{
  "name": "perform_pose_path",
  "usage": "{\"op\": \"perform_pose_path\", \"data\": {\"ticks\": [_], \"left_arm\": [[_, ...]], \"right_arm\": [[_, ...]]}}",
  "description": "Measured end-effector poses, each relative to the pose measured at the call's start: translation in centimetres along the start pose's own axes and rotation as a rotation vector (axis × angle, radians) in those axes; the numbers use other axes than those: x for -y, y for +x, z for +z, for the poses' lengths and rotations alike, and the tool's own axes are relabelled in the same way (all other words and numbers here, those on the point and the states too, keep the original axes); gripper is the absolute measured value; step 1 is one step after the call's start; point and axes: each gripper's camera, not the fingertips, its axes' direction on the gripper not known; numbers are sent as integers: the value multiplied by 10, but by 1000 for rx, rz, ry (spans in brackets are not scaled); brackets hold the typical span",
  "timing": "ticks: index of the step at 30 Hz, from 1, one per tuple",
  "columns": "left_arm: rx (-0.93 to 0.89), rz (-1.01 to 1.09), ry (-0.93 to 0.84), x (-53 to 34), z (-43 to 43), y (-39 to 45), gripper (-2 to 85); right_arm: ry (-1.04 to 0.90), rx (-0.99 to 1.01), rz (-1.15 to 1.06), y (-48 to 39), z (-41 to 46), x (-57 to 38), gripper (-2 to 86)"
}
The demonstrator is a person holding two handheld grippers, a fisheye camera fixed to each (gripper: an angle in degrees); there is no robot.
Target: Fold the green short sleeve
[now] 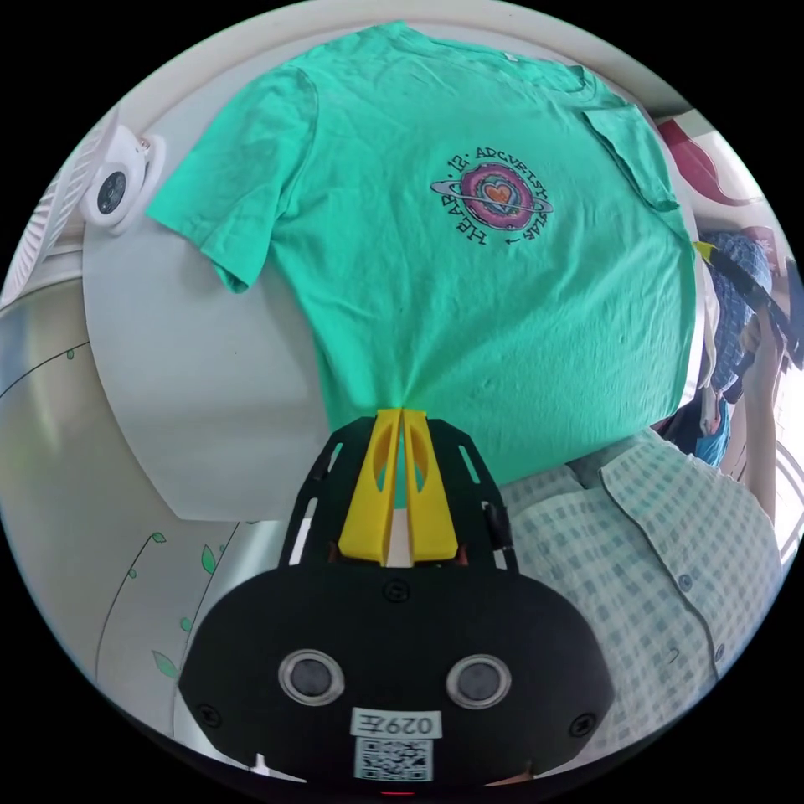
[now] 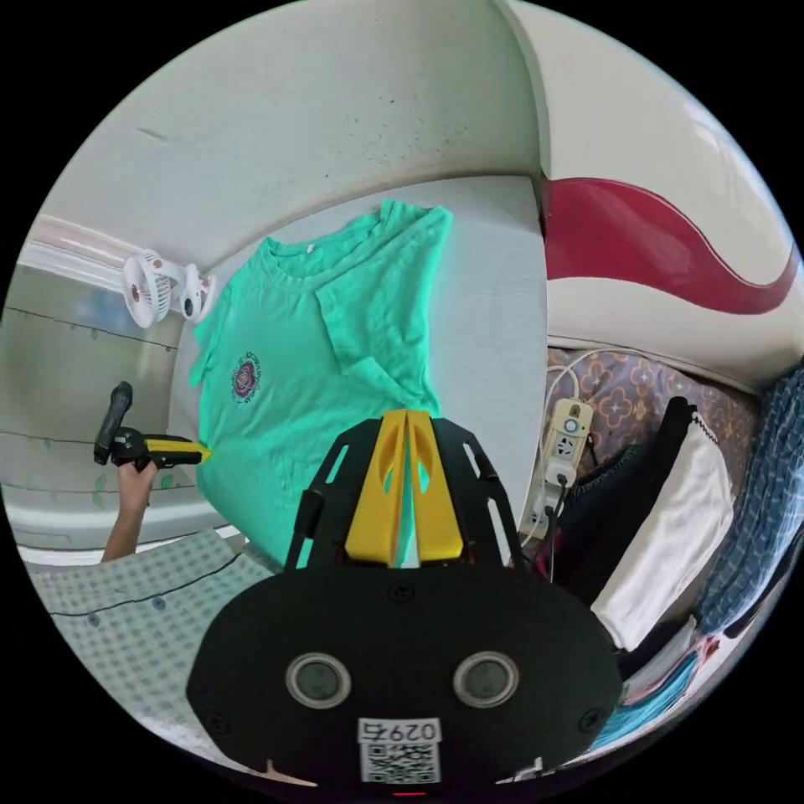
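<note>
We see the green short sleeve (image 1: 469, 276) lying face up and spread on a pale table (image 1: 193, 402), its round printed emblem (image 1: 494, 197) facing us. In the left gripper view one sleeve lies out flat toward a small clip fan (image 1: 113, 188) at the table's edge, while the opposite sleeve is already turned in over the chest.

The left gripper (image 1: 402, 414) has its yellow jaws pressed together on the shirt's bottom hem, and the cloth puckers into small creases where it is pinched. In the right gripper view, the right gripper (image 2: 406, 416) has its jaws closed together at the hem's other end, apparently pinching it, though the grip itself is hidden. A person's checked shirt (image 1: 653, 536) shows nearby.

We judge this to be the start of the lengthwise fold. The next move likely calls for lifting both hem corners together and carrying them evenly toward the collar.
</note>
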Motion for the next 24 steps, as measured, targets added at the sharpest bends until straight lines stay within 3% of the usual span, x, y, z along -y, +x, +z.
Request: {"op": "perform_pose_path", "data": {"ticks": [5,11,17,21,24], "left_arm": [[-7,-8,2,-4,-4,-14,-10],[-1,7,-12,-8,-9,-32,-10],[-10,-10,20,-20,-15,-59,-10],[-42,-30,43,-29,-19,-84,-10],[-84,-22,83,-39,-22,-107,-10]], "right_arm": [[73,-4,-14,-15,-8,-1,-4],[-210,-15,-29,-20,57,7,-5],[-57,40,-50,-34,48,-3,-5],[-221,-15,1,-36,99,12,-5],[-236,-31,43,-48,103,13,-4]]}}
